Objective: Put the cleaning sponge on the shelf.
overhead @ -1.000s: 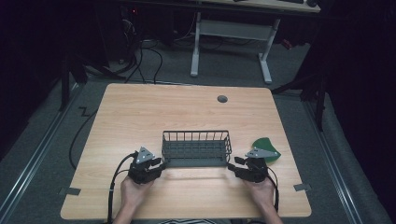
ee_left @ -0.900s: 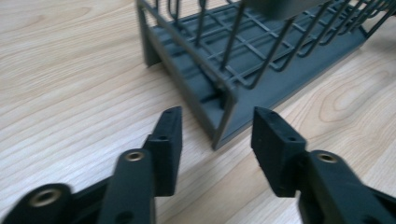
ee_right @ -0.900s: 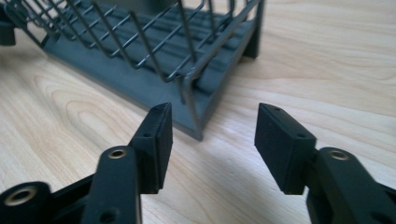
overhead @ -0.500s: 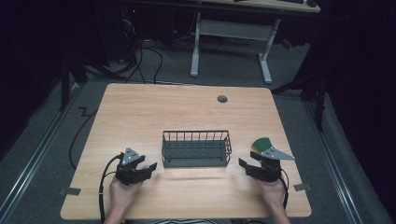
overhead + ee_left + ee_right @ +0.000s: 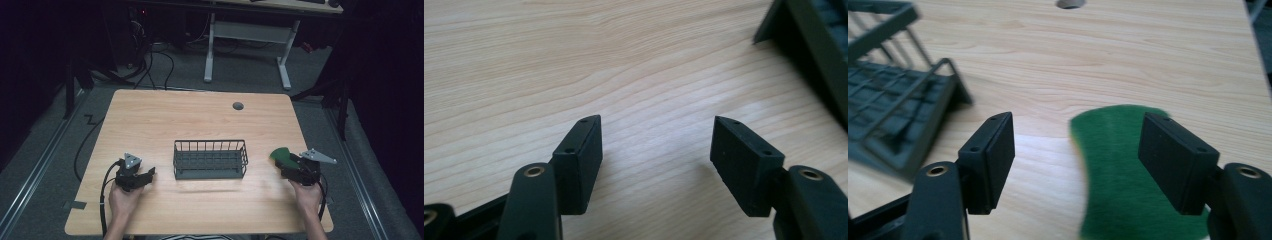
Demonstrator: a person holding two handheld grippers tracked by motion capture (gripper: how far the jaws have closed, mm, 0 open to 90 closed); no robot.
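Both grippers have let go of the wire basket (image 5: 210, 159) and drawn apart; left gripper (image 5: 145, 176) spread empty, right gripper (image 5: 283, 162) spread over the green sponge (image 5: 1128, 170) right of it, likely next

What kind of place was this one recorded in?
Likely a lab or workshop set up for recording: a bare wooden table under dark surroundings, cables trailing over grey carpet, and a second desk frame behind it.

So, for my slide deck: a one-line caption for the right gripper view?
Open right gripper poised above a green sponge, wire basket at left.
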